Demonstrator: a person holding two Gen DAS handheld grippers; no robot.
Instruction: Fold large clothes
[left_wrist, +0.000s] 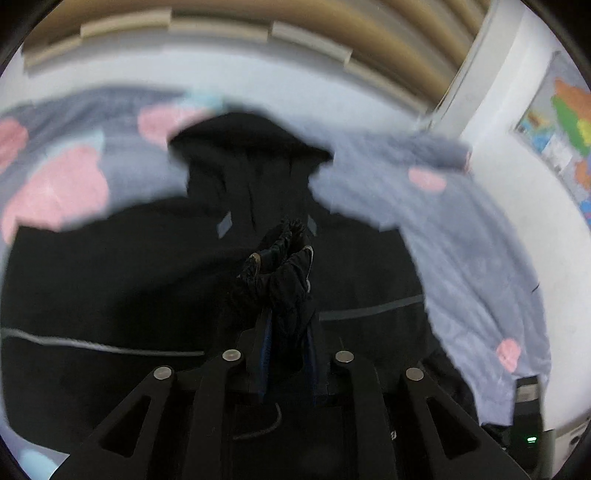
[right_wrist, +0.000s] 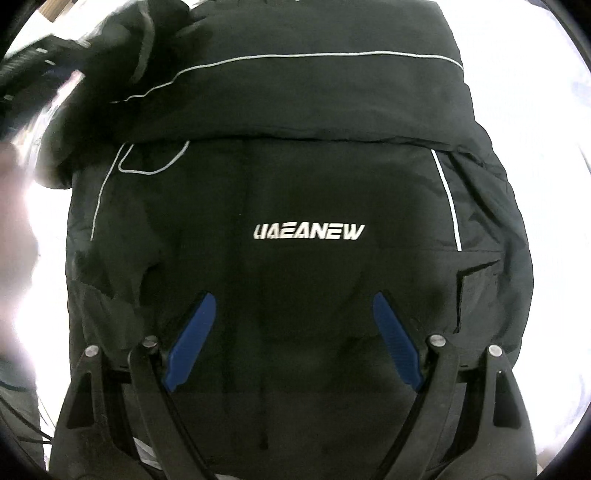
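The black padded jacket with thin grey piping and white lettering (right_wrist: 306, 206) lies spread on a bed sheet of grey-blue cloth with pink blotches (left_wrist: 476, 236), and I take the jacket as my landmark for everything else. Through the right wrist view I see its body directly beneath my right gripper (right_wrist: 295, 325), with the lettering just beyond the blue fingertips (right_wrist: 195, 325) and a folded band with piping lying across the far side. That gripper has its jaws spread wide with nothing between them, hovering over the middle of the jacket without pressing on it as far as I can tell. Through the left wrist view, my left gripper (left_wrist: 286, 291) has its narrow jaws pinched on a bunched black cuff of the jacket's sleeve (left_wrist: 284, 266), which sticks out past the fingertips; the picture is blurred, so I cannot say how firm the grip is. Beyond the cuff, the hood of the jacket (left_wrist: 251, 147) points away from me, so the jacket's long axis runs straight ahead from the left gripper. I judge the sleeve is being carried across the body, so the left hand is the working one, and the right, already over the centre, is nearer for holding the body flat.
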